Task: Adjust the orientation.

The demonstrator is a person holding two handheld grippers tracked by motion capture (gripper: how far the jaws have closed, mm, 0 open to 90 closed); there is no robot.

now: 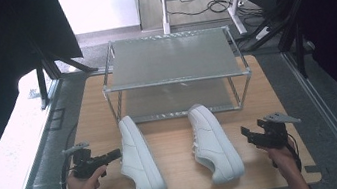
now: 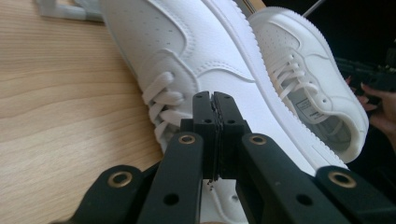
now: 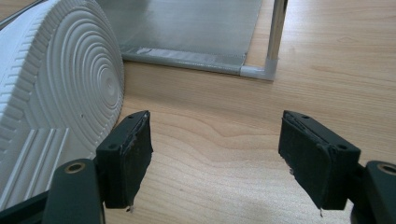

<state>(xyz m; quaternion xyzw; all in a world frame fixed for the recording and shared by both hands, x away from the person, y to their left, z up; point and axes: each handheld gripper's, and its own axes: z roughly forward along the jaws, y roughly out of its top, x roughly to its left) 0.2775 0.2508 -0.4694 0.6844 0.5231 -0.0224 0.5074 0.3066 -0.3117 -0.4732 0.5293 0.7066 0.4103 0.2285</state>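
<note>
Two white sneakers lie on their sides on the wooden table [image 1: 178, 174], toes towards the rack. The left sneaker [image 1: 138, 157] turns its laced upper [image 2: 187, 46] to my left gripper [image 1: 117, 154]. That gripper is shut with nothing between its jaws [image 2: 215, 100], and its tips sit just short of the laces. The right sneaker [image 1: 214, 143] shows its ribbed sole [image 3: 60, 84] to my right gripper [image 1: 247, 135]. That gripper stands open [image 3: 215, 140] a short way to the sneaker's right, over bare wood, touching nothing.
A two-shelf metal rack [image 1: 174, 81] stands at the back of the table behind the sneakers. Its lower shelf [image 3: 187, 28] and a corner post [image 3: 275, 37] lie ahead of the right gripper. The table's edges drop to grey floor on both sides.
</note>
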